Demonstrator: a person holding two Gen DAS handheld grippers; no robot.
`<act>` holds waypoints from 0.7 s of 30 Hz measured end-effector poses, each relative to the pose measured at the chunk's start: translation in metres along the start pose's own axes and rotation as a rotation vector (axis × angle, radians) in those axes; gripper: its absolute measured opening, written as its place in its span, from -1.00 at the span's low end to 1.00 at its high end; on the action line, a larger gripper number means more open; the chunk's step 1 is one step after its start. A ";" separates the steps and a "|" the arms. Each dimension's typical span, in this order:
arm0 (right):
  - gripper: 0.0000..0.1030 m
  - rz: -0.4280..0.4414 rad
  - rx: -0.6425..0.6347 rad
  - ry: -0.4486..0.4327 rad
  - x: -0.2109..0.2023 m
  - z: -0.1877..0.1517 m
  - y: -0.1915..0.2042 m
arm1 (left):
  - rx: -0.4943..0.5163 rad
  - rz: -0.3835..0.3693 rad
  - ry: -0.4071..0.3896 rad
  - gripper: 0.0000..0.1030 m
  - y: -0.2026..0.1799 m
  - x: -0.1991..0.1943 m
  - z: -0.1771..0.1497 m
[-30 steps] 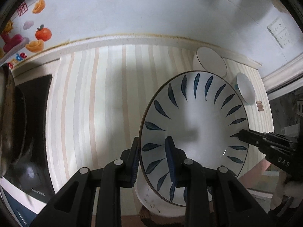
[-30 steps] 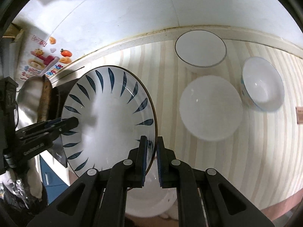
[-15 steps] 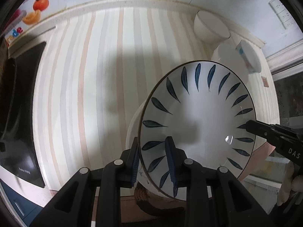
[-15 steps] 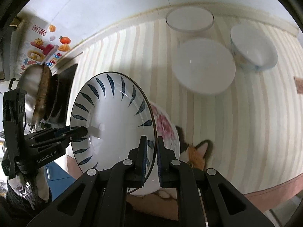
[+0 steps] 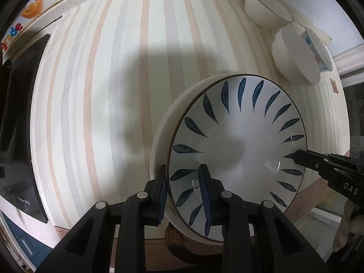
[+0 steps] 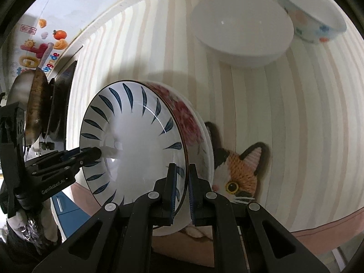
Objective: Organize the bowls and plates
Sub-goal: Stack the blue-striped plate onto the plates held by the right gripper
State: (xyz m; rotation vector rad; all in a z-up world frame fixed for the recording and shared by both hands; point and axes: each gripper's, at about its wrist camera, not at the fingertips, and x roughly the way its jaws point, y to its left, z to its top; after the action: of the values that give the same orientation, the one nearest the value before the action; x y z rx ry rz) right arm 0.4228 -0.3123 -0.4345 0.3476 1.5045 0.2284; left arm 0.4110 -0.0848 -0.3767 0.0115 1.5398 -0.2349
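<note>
A white plate with blue leaf marks [image 5: 236,150] [image 6: 136,141] is held by its rim from two sides. My left gripper [image 5: 183,177] is shut on its near-left rim, one finger inside and one under the edge. My right gripper [image 6: 182,170] is shut on the opposite rim; its tip [image 5: 293,157] shows at the right of the left wrist view, and the left gripper's tip [image 6: 95,153] shows in the right wrist view. Just beneath sits a red-flowered plate [image 6: 188,118], whose pale rim [image 5: 163,132] peeks out to the left. It rests on a cat-shaped knitted mat [image 6: 241,170].
Three bowls stand at the back of the striped counter: a plain white one [image 6: 241,27] [image 5: 293,54], a spotted one [image 6: 311,16] [image 5: 318,47], and a dark-rimmed one [image 5: 266,9]. A black cooktop [image 5: 18,113] with a pan [image 6: 36,104] is at the left. The counter's front edge is close.
Both grippers have come down with the blue-leaf plate. It now hangs just over the flowered plate, and the counter and bowls look nearer. Both grips are unchanged.
</note>
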 end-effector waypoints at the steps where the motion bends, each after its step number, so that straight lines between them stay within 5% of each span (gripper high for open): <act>1: -0.79 0.001 0.003 0.005 0.002 0.001 -0.002 | 0.005 0.005 0.001 -0.54 -0.003 0.001 0.001; 21: -0.72 0.049 0.034 0.019 -0.001 0.000 -0.016 | -0.059 0.060 -0.015 -0.52 -0.013 0.009 0.000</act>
State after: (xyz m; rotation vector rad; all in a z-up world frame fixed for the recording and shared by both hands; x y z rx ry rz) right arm 0.4216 -0.3273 -0.4393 0.4109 1.5214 0.2460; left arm 0.4093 -0.0986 -0.3835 0.0094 1.5287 -0.1414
